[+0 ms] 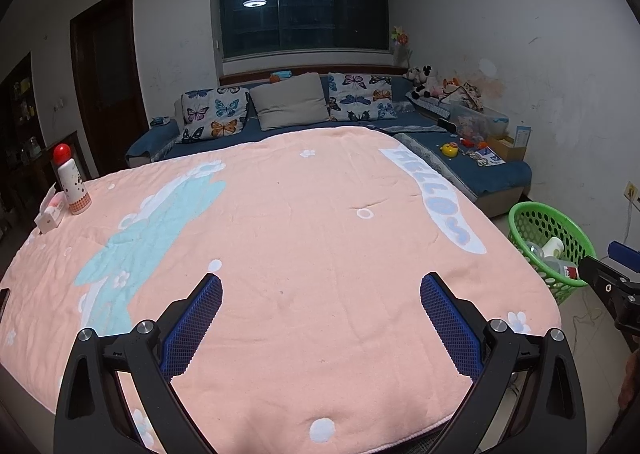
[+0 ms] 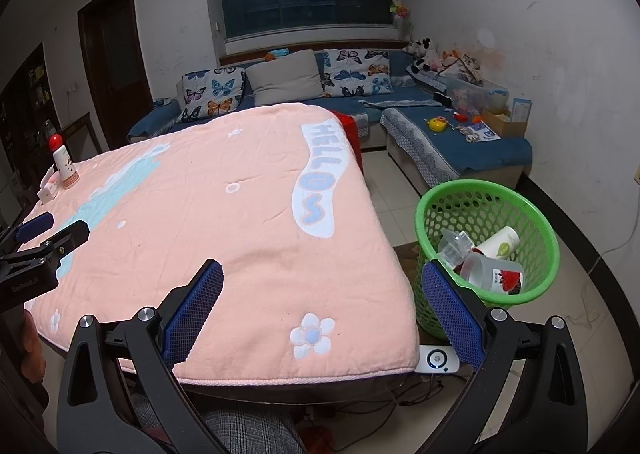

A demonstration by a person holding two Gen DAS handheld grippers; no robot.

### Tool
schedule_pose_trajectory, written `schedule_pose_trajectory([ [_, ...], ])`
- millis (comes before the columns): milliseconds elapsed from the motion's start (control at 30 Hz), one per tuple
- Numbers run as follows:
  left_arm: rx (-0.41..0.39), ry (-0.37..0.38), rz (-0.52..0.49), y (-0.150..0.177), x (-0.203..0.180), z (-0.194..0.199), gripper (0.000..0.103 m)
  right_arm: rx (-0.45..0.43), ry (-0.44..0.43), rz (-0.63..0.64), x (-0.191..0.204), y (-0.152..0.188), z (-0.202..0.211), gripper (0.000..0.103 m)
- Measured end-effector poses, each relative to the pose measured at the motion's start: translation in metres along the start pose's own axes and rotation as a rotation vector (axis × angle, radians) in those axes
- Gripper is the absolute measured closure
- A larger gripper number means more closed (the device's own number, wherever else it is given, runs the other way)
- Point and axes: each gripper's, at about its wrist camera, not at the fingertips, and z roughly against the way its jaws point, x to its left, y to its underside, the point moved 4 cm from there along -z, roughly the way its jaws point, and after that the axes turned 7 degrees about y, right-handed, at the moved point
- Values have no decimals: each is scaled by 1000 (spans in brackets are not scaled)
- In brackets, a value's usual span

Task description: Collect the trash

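At the far left edge of your pink towel-covered table (image 1: pixel 304 213), a white bottle with a red round cap and dotted band (image 1: pixel 71 183) stands upright, touching a small white and pink carton (image 1: pixel 50 213) beside it; whether either counts as trash is your call. The bottle looks light, rigid and smooth, so take it across the body below the cap, where the blue mesh pads should bite; the carton would crush under a hard squeeze. Your left gripper (image 1: pixel 320 286) hangs over the near middle of the cloth, jaws spread wide and empty. Your right gripper (image 2: pixel 322 274) hovers at the table's near right corner, equally wide and empty. On the floor just right of the table, the green perforated plastic basket (image 2: pixel 486 189) already holds a white paper cup (image 2: pixel 500 244), a strawberry-printed plastic cup (image 2: pixel 494 274) and a clear plastic piece (image 2: pixel 454 246).
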Motion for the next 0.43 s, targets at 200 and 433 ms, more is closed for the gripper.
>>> schedule_pose_trajectory([
  [200,6,-9,5,1,1,-2,7,1,0,0,0,0,0,4],
  [433,14,1,17,1,3,-4,7,2,-1,0,1,1,0,4],
])
